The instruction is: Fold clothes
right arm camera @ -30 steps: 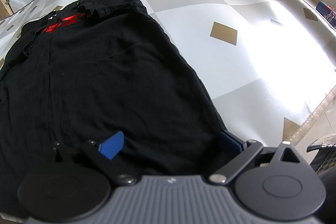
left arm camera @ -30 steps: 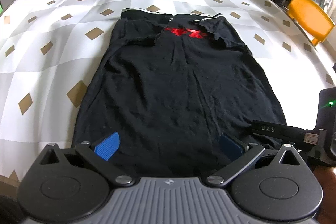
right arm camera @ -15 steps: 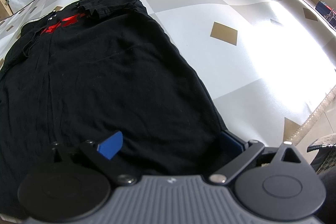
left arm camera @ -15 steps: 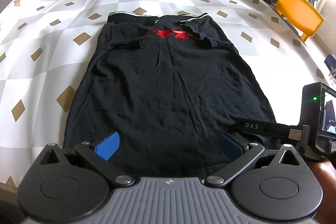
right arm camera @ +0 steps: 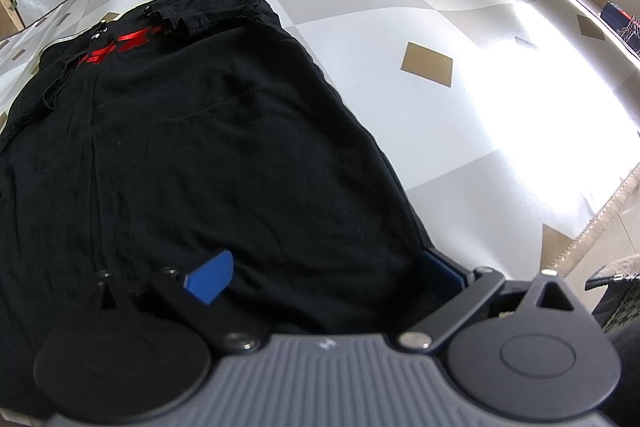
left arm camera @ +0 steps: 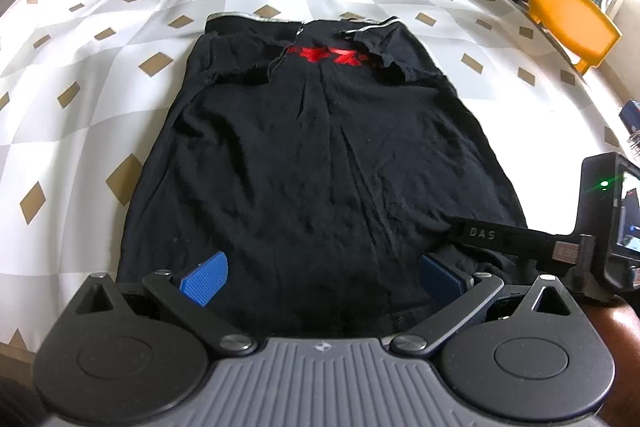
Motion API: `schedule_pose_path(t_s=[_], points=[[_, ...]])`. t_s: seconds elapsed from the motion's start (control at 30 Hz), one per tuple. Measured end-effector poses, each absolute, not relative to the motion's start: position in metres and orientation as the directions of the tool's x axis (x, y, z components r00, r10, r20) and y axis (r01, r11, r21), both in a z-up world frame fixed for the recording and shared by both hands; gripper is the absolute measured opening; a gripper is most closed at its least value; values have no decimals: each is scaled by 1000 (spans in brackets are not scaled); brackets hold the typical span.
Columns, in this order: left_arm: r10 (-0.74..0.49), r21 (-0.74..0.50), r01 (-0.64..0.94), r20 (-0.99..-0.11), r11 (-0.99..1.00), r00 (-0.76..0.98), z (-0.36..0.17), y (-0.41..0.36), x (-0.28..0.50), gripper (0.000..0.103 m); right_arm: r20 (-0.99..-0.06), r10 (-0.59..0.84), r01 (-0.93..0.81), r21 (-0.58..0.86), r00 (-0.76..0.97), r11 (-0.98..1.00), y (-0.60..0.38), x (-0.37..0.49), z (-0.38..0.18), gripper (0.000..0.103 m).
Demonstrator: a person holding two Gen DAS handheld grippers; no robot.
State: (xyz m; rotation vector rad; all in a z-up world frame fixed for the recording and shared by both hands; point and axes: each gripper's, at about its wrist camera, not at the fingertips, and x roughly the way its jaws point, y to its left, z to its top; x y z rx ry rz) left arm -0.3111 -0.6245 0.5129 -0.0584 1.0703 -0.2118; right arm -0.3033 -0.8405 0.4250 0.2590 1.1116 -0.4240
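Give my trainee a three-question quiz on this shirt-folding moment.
1. True or false: both sleeves of the shirt are folded in over its body.
2. Which gripper reaches the shirt's hem corner by the table edge? A left B right
3. Fill in: the print near the collar is ____.

Key: 1 true. 2 B. 3 red.

The shirt (left arm camera: 320, 167) lies flat on the table (left arm camera: 100, 87), both sleeves folded inward; a chair (left arm camera: 572, 23) stands at the far right.
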Motion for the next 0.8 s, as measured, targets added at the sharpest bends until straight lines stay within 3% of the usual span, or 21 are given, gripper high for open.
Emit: schedule_pose_path(t_s=[0.17, 0.3, 0.43, 0.6, 0.7, 0.8], points=[[-171, -130, 123, -883, 984, 438, 503, -620, -308, 102, -899, -190, 434, 0, 395, 901, -838, -304, 427, 93], [-158, -122, 112, -890, 986, 428, 498, -618, -307, 102, -882, -184, 370, -12, 433, 929, -828, -303, 431, 72], [-146, -114, 101, -894, 988, 422, 495, -615, -306, 102, -870, -185, 319, -34, 456, 947, -819, -302, 434, 60], [-127, -102, 82, -901, 991, 415, 491, -611, -304, 102, -861, -162, 279, -24, 483, 960, -814, -301, 437, 27], [-115, -94, 70, -905, 993, 410, 488, -608, -303, 102, -861, -130, 252, -1, 492, 968, -810, -300, 438, 17], [-104, -86, 61, -908, 994, 406, 485, -606, -302, 102, -853, -118, 241, 10, 509, 970, -807, -300, 440, 14]])
